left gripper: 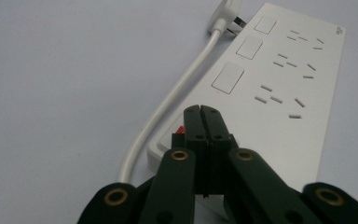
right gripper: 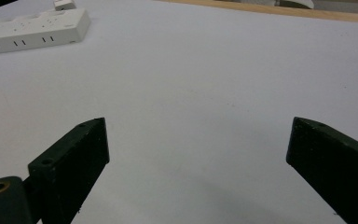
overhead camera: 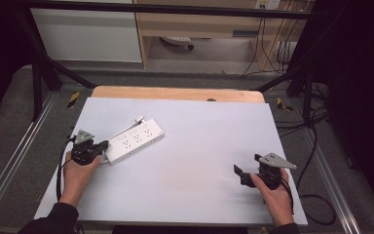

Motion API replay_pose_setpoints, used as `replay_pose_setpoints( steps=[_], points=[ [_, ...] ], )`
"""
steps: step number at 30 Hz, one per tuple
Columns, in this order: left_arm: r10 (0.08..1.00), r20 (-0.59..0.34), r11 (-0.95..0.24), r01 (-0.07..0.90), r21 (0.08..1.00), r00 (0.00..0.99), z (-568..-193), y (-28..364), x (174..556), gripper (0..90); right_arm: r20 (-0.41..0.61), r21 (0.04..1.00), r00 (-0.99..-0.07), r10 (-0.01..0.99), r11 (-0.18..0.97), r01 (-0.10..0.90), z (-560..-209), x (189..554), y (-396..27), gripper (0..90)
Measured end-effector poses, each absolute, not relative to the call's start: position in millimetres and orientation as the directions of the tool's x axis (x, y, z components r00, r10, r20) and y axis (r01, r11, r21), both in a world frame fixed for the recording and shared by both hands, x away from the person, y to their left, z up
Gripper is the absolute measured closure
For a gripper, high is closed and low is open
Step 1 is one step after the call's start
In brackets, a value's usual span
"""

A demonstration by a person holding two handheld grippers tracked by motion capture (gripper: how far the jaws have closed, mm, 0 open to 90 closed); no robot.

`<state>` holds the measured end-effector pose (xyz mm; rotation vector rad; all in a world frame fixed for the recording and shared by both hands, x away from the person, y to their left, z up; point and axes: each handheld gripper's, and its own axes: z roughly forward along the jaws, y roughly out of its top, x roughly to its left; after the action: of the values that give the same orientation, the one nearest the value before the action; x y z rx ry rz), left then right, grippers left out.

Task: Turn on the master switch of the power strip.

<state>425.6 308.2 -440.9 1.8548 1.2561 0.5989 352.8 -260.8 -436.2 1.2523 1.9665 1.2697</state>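
While the left gripper point(left gripper: 200, 112) sits with its jaws pinched together, empty, tips right at the near end of the white power strip point(left gripper: 279, 88) by a little red switch point(left gripper: 180, 130), the right gripper point(right gripper: 198, 144) hovers wide open over bare table, well apart from it. Both hands rest low on the pale grey tabletop point(overhead camera: 199, 146), with a wooden edge point(overhead camera: 175, 93) and cabinets behind. That strip lies angled on the left side, three sockets up, its white cord point(left gripper: 168, 102) curling alongside.

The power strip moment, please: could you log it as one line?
left gripper: jaws shut, tips at power strip end near red switch | right gripper: open, over bare table | cord: alongside strip
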Motion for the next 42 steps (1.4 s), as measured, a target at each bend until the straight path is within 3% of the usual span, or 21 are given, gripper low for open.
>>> replay_pose_setpoints(
  steps=[10, 42],
  points=[
    [0.918, -0.085, -0.156, 0.551, 0.82, 0.387, -442.1, 311.5, 425.9, 90.0, 0.078, 0.888, -0.465, 0.882, 0.151, 0.434, -436.2, 352.7, -260.8, 6.1],
    [0.918, -0.08, -0.163, 0.553, 0.817, 0.388, -441.5, 309.7, 427.3, 90.0, 0.079, 0.889, -0.465, 0.882, 0.149, 0.433, -435.6, 352.4, -261.0, 6.1]
  ],
)
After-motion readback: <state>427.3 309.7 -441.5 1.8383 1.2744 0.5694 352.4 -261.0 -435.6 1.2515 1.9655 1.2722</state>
